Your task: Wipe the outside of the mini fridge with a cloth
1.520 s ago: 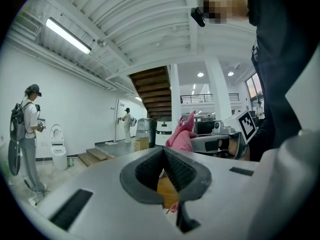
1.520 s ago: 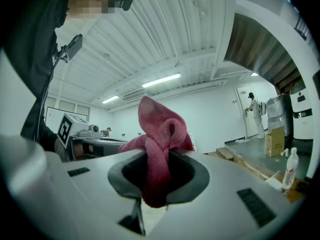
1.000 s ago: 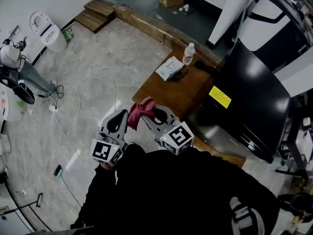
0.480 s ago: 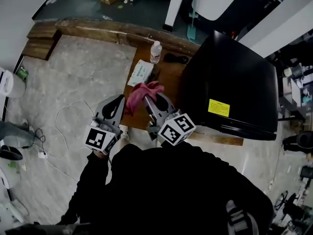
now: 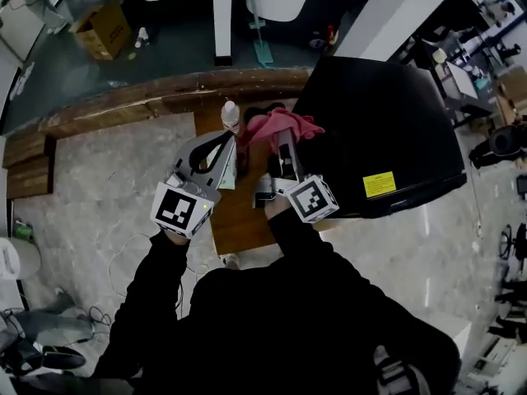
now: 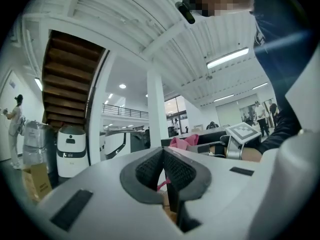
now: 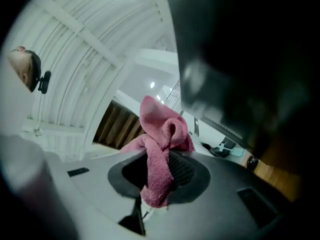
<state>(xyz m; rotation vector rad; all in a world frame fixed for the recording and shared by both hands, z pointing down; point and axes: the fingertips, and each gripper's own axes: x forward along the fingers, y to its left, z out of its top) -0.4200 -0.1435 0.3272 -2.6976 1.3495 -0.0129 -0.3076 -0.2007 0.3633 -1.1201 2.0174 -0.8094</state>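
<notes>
Over the last second the person has been turning toward the black mini fridge (image 5: 387, 130), and the right gripper (image 5: 284, 146) has been carrying the pink cloth (image 5: 278, 124) from above the low wooden tabletop (image 5: 239, 220) up to the fridge's near left edge. Its jaws are clamping a bunched fold of the cloth, with the rest sticking out past the tips. In the right gripper view the dark fridge is now looming close at the upper right, though I cannot tell whether the cloth is touching it. The left gripper (image 5: 221, 153) is hovering over the tabletop near the water bottle (image 5: 230, 115), with its jaws closed on nothing. Wiping looks about to begin; no surface appears covered yet.
</notes>
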